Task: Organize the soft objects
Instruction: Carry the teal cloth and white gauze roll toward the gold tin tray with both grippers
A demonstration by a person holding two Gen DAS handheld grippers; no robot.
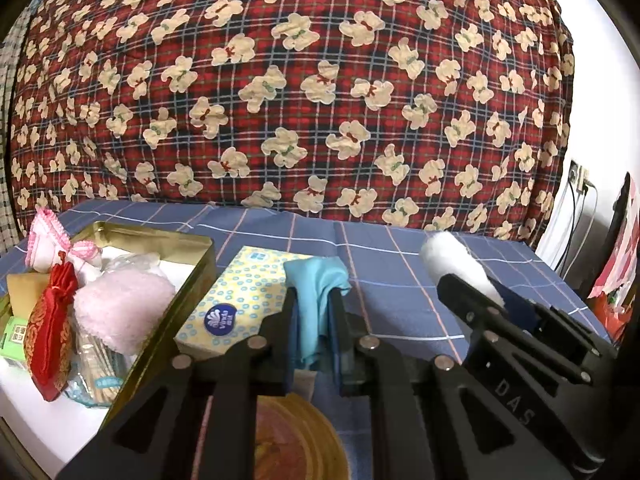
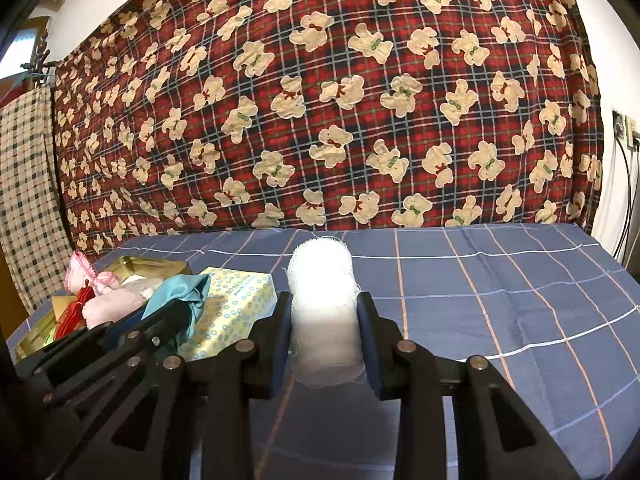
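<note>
L gripper (image 1: 314,312) clamps teal cloth (image 1: 314,300), held just right of tissue pack (image 1: 236,300); gold tin (image 1: 160,308) w/ pink towel (image 1: 124,304) far left. R gripper (image 2: 325,332) grips white gauze roll (image 2: 322,312) above blue checked cloth (image 2: 500,300).

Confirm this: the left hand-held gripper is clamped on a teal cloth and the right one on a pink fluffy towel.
Not quite. The right hand-held gripper is clamped on a white gauze roll, as the right wrist view shows. The pink fluffy towel lies in the gold tin. The left hand-held gripper does hold the teal cloth.
</note>
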